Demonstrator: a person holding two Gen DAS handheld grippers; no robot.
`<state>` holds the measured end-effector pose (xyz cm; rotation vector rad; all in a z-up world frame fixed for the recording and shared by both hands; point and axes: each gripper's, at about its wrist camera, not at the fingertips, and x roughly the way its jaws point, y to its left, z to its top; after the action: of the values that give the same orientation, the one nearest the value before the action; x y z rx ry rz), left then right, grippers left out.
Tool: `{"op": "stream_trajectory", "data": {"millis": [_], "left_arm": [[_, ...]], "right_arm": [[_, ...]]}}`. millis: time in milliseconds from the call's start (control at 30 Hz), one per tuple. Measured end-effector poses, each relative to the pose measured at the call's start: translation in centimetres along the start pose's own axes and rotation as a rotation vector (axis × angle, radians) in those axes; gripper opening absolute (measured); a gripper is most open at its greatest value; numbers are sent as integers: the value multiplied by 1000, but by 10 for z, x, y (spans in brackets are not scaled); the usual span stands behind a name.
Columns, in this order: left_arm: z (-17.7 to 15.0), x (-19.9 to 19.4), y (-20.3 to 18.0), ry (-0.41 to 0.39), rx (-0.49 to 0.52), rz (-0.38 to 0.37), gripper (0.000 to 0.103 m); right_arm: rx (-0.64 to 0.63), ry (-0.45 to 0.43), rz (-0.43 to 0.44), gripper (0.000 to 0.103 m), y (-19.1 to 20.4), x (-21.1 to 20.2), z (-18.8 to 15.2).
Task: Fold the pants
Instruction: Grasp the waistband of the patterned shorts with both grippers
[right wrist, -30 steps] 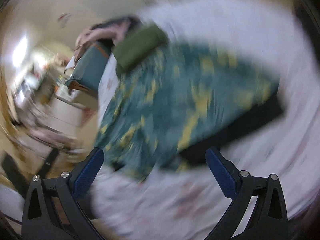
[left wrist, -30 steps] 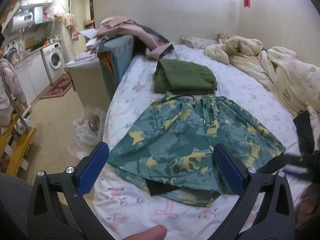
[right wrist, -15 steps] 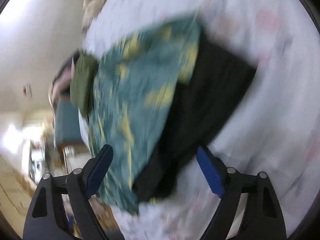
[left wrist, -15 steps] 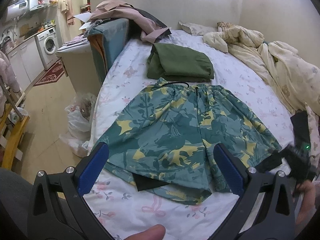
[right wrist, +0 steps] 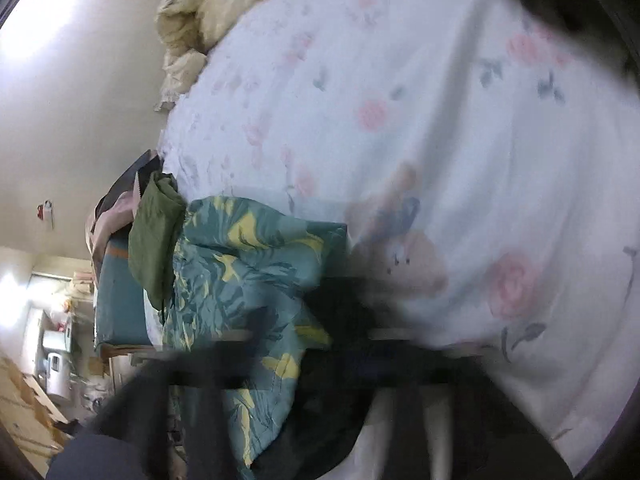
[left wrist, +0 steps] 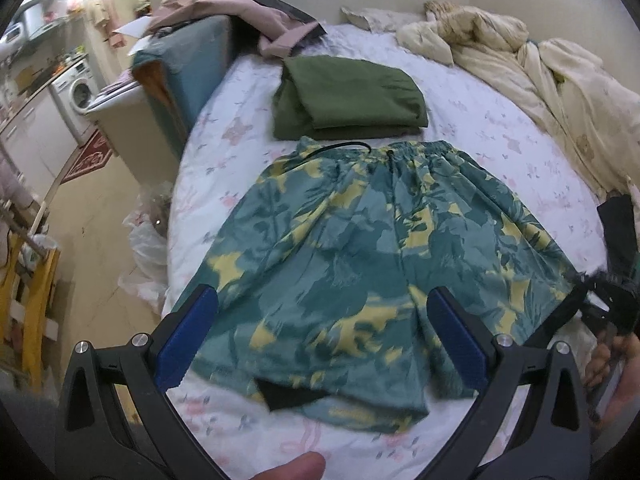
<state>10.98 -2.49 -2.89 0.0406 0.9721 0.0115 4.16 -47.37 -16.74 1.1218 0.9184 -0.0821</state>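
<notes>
Floral bedsheet (left wrist: 472, 92) covers the bed under us. On it the green-and-yellow shorts (left wrist: 372, 260) lie flat, waistband far, leg hems near, long axis running left to right. Folded olive cloth (left wrist: 348, 100) touches the waistband; a cream duvet (left wrist: 560, 80) is heaped far right. Our left tool (left wrist: 320, 344) hovers agape over the hems. Our right tool (left wrist: 608, 300) sits at the shorts' right edge; its own view is smeared, so we cannot tell its state.
</notes>
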Motion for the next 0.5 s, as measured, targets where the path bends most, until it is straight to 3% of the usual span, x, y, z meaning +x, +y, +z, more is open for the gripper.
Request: {"op": "stream_trajectory", "data": {"millis": [67,233,500], "left_arm": [[21,9,-11,10,28,-5,103],[70,38,-41,56,87,-30,103],[156,121,-114,248,107,-115,102]], "right_arm": [[-28,-23,-3,3,8,-5,1],[-111,-40,37,2,34,-20,-3],[-220,-12,79,2,67,-46,-22]]}}
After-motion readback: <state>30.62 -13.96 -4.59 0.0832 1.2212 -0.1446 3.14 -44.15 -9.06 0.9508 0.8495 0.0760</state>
